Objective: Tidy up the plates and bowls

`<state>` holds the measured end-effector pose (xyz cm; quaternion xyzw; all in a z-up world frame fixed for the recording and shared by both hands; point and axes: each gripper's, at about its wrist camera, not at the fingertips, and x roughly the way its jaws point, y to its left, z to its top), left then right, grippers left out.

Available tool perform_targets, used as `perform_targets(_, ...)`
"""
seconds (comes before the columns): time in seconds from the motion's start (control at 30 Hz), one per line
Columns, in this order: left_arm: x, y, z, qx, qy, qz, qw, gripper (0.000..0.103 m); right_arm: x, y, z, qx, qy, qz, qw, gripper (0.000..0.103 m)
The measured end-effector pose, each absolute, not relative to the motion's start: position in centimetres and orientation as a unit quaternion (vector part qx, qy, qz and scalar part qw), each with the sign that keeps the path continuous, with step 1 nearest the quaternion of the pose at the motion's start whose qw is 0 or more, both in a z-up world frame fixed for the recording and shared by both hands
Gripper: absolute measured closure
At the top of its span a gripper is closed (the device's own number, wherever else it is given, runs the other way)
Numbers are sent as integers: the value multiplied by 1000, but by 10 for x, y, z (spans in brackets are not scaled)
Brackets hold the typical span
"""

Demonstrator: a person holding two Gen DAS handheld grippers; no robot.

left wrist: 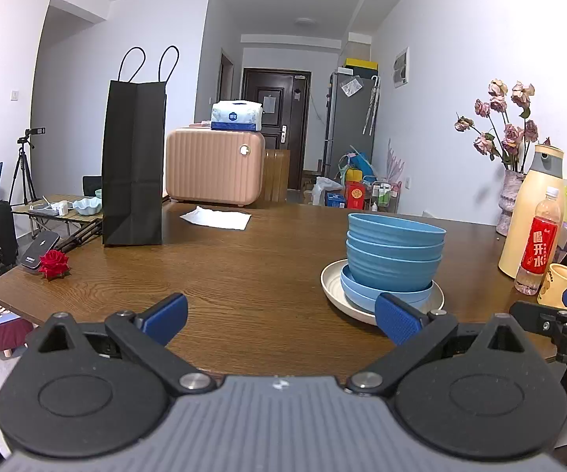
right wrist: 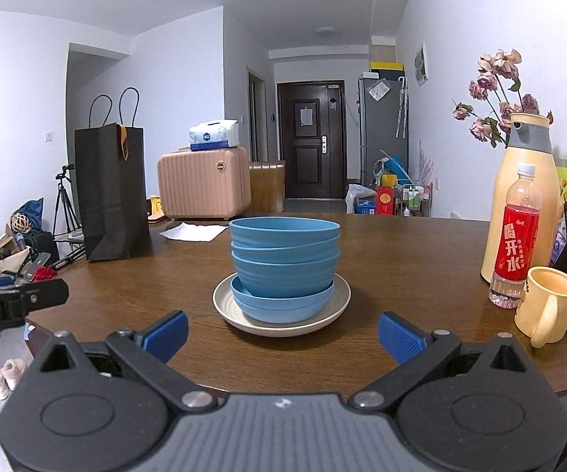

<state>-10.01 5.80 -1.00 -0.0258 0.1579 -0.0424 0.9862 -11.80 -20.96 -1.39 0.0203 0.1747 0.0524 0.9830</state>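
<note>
Right wrist view: three bowls (right wrist: 285,259) nested on two blue plates (right wrist: 281,306) and one cream plate (right wrist: 338,306), mid-worktop (right wrist: 401,244). Both grippers (right wrist: 282,334) (left wrist: 281,316) empty, jaws wide.

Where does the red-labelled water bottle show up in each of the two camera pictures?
Left wrist view: the water bottle stands at the far right edge, beside the yellow mug.
Right wrist view: water bottle at right, nearer centre, behind the yellow mug.
Shared landmark: the stack of blue bowls.
</note>
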Motion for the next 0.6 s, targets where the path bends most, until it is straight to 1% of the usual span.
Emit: perform_targets(0.6, -103, 59, -9, -21, 157, -36, 987, 0, -118, -208, -13, 20, 174, 54, 983, 0)
